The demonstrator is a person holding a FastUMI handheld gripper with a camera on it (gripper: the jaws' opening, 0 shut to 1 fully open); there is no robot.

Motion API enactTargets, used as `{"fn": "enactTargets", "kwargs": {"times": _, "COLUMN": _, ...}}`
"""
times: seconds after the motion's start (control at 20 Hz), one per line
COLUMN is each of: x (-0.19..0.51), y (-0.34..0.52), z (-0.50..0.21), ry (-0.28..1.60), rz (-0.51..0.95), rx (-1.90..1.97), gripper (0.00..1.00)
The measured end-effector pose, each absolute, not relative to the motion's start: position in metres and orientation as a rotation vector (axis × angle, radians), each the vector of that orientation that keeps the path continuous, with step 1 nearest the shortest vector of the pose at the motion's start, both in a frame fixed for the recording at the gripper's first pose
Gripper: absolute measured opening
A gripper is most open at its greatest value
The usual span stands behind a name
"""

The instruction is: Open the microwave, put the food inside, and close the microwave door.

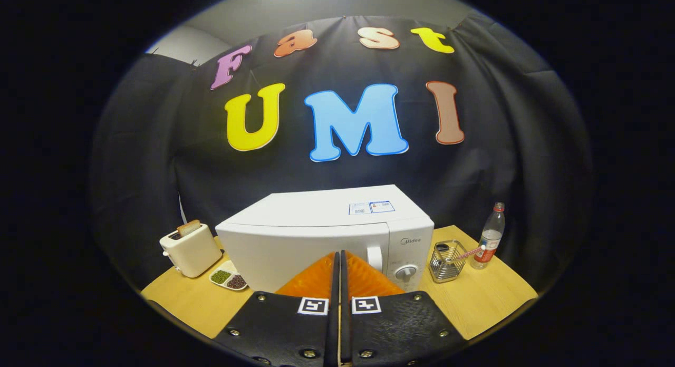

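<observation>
1. White plastic fills the middle of my view: the microwave [327, 235] sits on the wooden surface [490, 298] with its door shut, the handle [374, 257] at the door's right edge and a round dial [405, 272] below the control panel.
2. My hand-held gripper [339, 259] points straight at the microwave's front. Its two fingers are pressed together with only a thin seam between them, and I see nothing pinched there. The fingertips lie just left of the handle; I cannot tell whether they touch the door.
3. To the left of the microwave stands a cream toaster [191, 249] with a slice of bread [188, 228] sticking up out of its slot.
4. Between the toaster and the microwave, near the front, lies a small divided dish [228, 276] holding green beans in one compartment and dark reddish beans in the other.
5. To the right of the microwave sits a wire basket [447, 268] with a thin pink-handled item resting across it.
6. Just beyond the basket stands a clear plastic bottle [489, 243] with a red label and cap, upright.
</observation>
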State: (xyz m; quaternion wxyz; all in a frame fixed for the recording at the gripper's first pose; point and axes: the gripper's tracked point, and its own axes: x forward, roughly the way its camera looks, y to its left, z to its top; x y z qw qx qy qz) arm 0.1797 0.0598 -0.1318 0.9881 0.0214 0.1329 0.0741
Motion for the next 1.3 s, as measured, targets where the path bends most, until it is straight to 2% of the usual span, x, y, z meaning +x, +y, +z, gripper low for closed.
{"fn": "enactTargets", "kwargs": {"times": 0.7, "x": 0.057, "y": 0.072, "z": -0.08, "ry": 0.139, "rz": 0.144, "rx": -0.029, "gripper": 0.02}}
{"fn": "enactTargets", "kwargs": {"times": 0.85, "x": 0.044, "y": 0.074, "z": -0.081, "ry": 0.133, "rz": 0.134, "rx": -0.024, "gripper": 0.61}}
{"fn": "enactTargets", "kwargs": {"times": 0.9, "x": 0.044, "y": 0.077, "z": -0.076, "ry": 0.124, "rz": 0.133, "rx": -0.021, "gripper": 0.64}}
{"fn": "enactTargets", "kwargs": {"times": 1.0, "x": 0.041, "y": 0.079, "z": -0.072, "ry": 0.106, "rz": 0.129, "rx": -0.027, "gripper": 0.99}}
{"fn": "enactTargets", "kwargs": {"times": 1.3, "x": 0.034, "y": 0.091, "z": -0.058, "ry": 0.057, "rz": 0.147, "rx": -0.051, "gripper": 0.97}}
